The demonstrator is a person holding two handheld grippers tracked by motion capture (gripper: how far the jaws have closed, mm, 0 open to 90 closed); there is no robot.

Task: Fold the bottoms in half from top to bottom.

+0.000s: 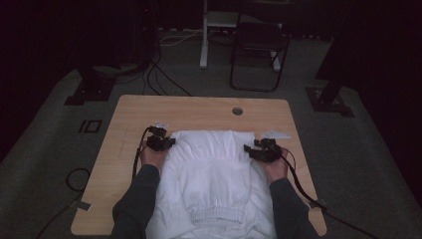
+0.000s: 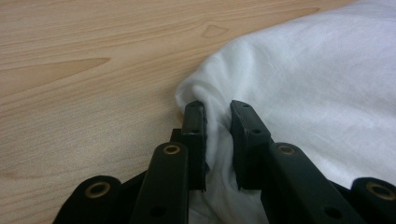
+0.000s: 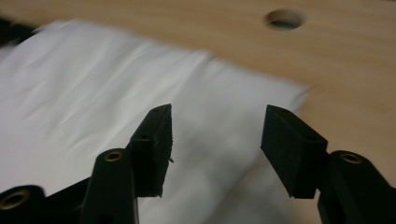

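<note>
A white garment [image 1: 211, 174] with a ribbed cuff near its front lies spread on the wooden table [image 1: 134, 112]. My left gripper [image 1: 160, 142] sits at the garment's left edge; in the left gripper view its jaws pinch a fold of the white cloth [image 2: 217, 140]. My right gripper [image 1: 261, 151] is at the garment's right edge. In the right gripper view that gripper [image 3: 217, 135] stands open above the white garment [image 3: 93, 93], with nothing between the jaws.
A round cable hole [image 1: 237, 111] pierces the table near its far edge, also seen as the cable hole [image 3: 284, 18]. Black chair [image 1: 259, 50] and stand legs are on the carpet beyond. Cables trail off both sides.
</note>
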